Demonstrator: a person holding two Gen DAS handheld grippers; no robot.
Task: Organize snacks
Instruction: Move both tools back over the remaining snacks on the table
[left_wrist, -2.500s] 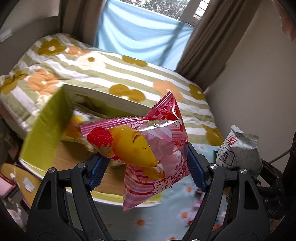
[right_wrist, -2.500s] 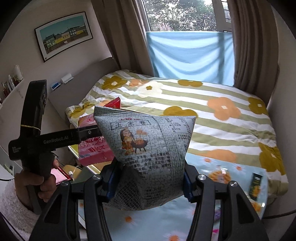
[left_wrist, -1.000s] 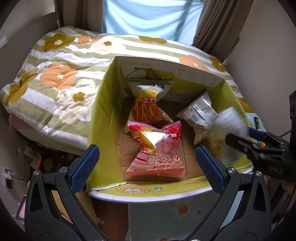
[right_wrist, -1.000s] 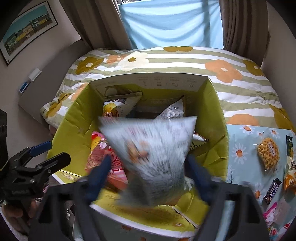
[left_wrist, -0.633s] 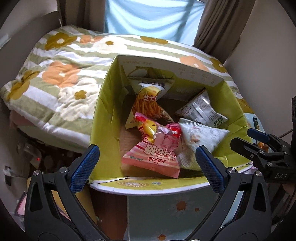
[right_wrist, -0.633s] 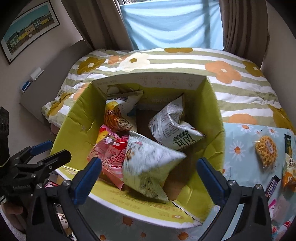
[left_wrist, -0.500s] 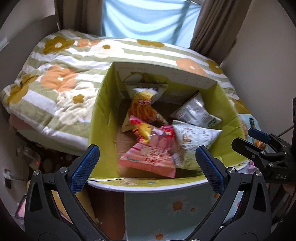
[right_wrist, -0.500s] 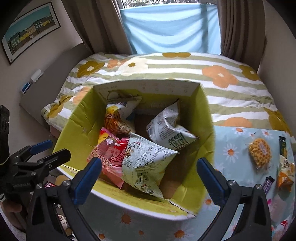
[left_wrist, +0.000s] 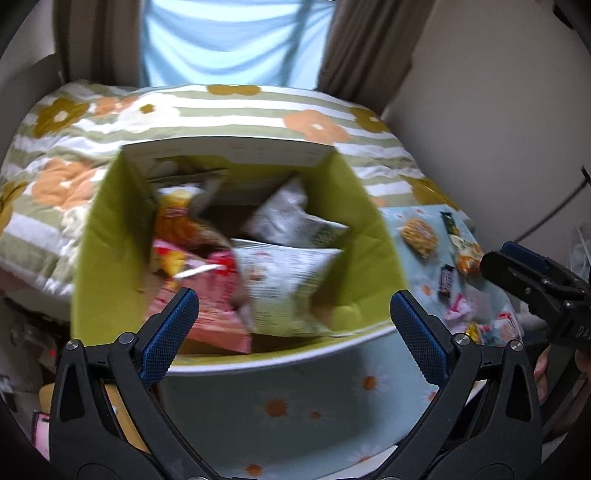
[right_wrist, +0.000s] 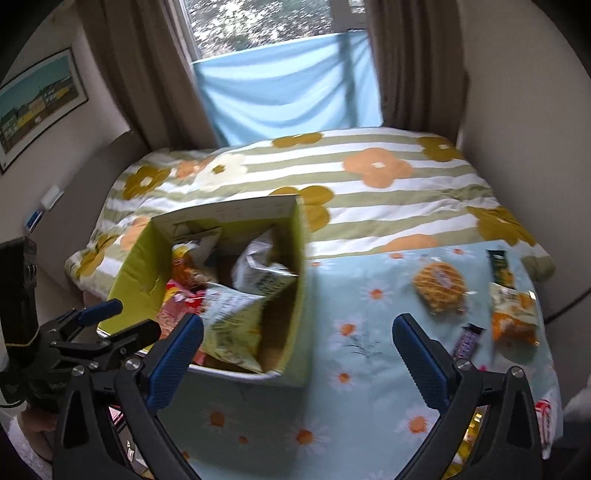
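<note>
At the edge of a daisy-print table (right_wrist: 369, 406), beside a flower-striped bed (right_wrist: 332, 177): both bags now down inside the green cardboard box (left_wrist: 110, 236), pink strawberry bag (left_wrist: 207, 295) and grey corn-roll bag (left_wrist: 284, 284), each clamped seconds ago. Left gripper (left_wrist: 295, 332) and right gripper (right_wrist: 297, 349) released, jaws spread wide, nothing held, both pulled back from the box since half a second ago. Waffle pack (right_wrist: 439, 288), orange packet (right_wrist: 513, 317) and chocolate bar (right_wrist: 467, 339) left loose on the cloth, likely next for collection.
</note>
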